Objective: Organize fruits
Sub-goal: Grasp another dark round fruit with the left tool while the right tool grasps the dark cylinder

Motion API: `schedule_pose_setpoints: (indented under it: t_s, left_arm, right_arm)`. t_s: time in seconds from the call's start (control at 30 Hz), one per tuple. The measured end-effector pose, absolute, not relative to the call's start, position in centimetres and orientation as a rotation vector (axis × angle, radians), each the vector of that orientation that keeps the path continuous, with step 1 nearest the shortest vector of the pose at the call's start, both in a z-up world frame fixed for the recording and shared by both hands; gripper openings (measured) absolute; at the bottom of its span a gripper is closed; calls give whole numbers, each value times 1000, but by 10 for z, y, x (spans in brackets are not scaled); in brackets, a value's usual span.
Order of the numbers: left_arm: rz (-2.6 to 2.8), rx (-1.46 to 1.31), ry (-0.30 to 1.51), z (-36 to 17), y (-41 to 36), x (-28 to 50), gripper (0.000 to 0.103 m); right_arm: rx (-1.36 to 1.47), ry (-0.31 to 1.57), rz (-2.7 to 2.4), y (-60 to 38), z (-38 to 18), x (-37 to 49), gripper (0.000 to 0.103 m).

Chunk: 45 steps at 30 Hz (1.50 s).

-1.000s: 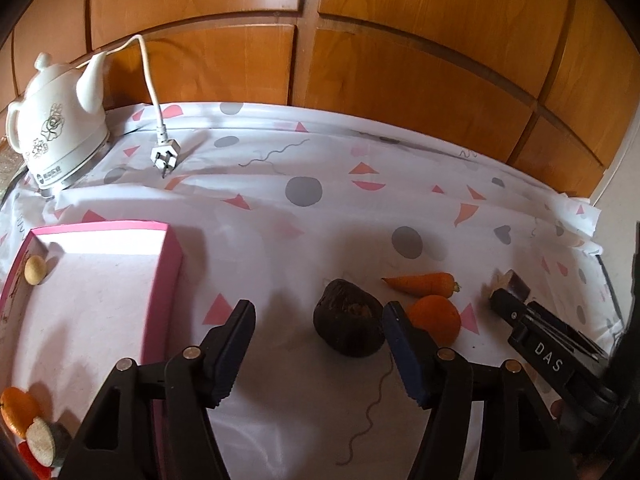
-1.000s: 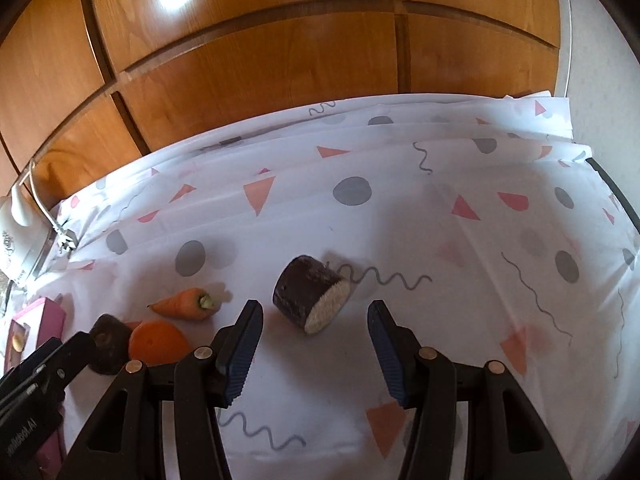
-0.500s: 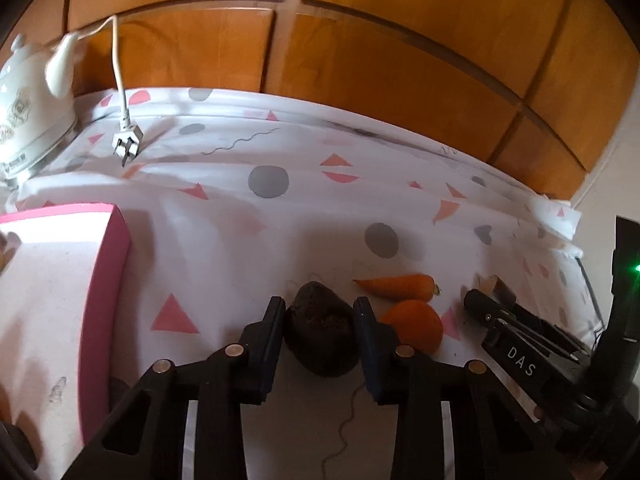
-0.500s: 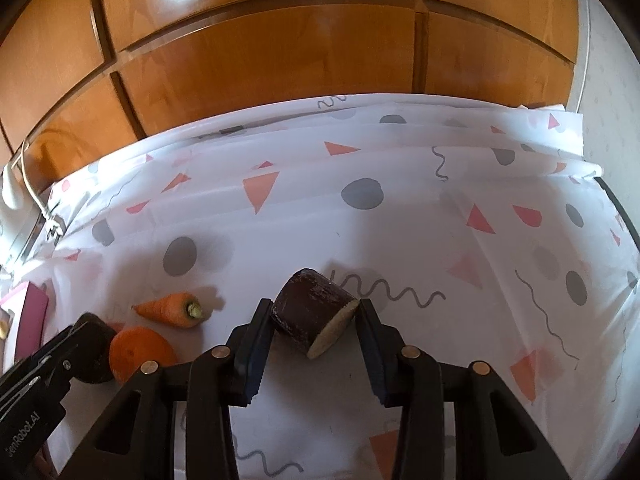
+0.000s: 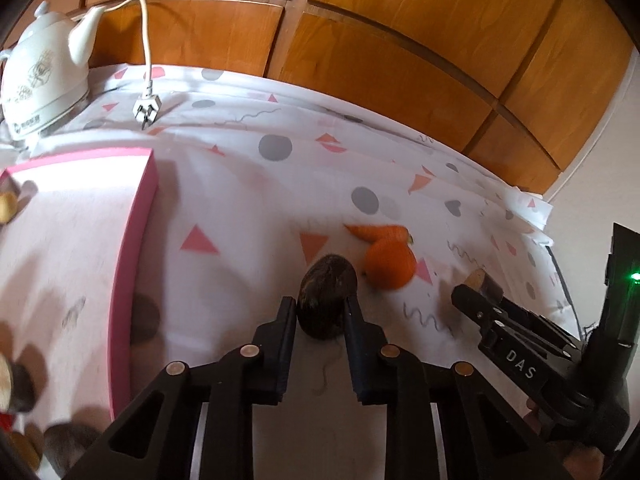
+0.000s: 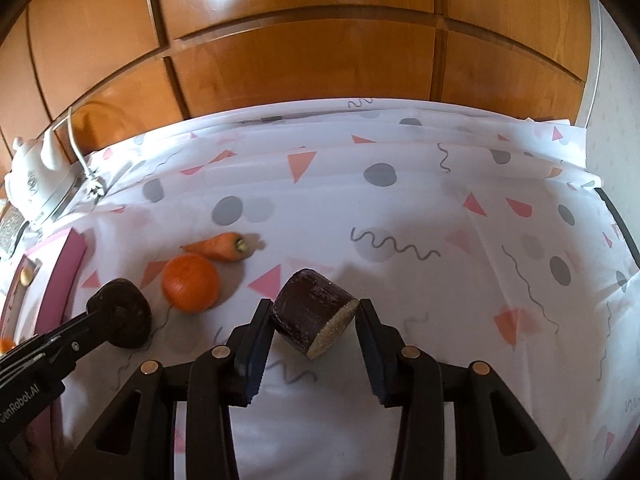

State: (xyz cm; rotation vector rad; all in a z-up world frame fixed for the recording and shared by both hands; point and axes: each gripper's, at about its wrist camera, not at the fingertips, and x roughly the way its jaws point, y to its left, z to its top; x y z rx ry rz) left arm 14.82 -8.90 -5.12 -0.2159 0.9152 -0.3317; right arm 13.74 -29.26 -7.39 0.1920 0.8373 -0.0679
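Tongs in left hand (image 5: 320, 316) closing with jaws pressed on a dark round beetroot (image 5: 326, 294) over the patterned tablecloth (image 5: 248, 208), orange (image 5: 390, 264) and carrot (image 5: 380, 233) just beyond, right tongs (image 6: 314, 320) clamped on a dark cut eggplant chunk (image 6: 314, 316), pink tray (image 5: 136, 240) at left.

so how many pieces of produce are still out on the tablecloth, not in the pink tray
4: a dark round one in the left gripper, a cut dark chunk in the right gripper, plus an orange and a carrot lying free. More may sit out of view.
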Motion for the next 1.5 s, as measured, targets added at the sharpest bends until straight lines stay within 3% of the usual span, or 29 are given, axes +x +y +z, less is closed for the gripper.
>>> schedule_pose_setpoints:
  t_s: [0.13, 0.2, 0.27, 0.47, 0.6, 1.5]
  left_arm:
    - [-336, -202, 917, -52, -91, 140, 25]
    - [-329, -196, 915, -50, -91, 141, 42]
    - [-312, -190, 899, -46, -91, 142, 51]
    - [-262, -171, 914, -49, -88, 156, 52]
    - [-239, -137, 906, -50, -91, 160, 59]
    - [-173, -12, 875, -70, -104, 165, 50]
  right_arm:
    - [181, 838, -60, -287, -79, 127, 42]
    - [187, 843, -67, -287, -85, 126, 42]
    - [204, 850, -70, -289, -90, 126, 42]
    - [199, 850, -69, -287, -92, 126, 42]
    - [222, 843, -57, -291, -93, 126, 43]
    - [148, 847, -89, -283, -97, 128, 43]
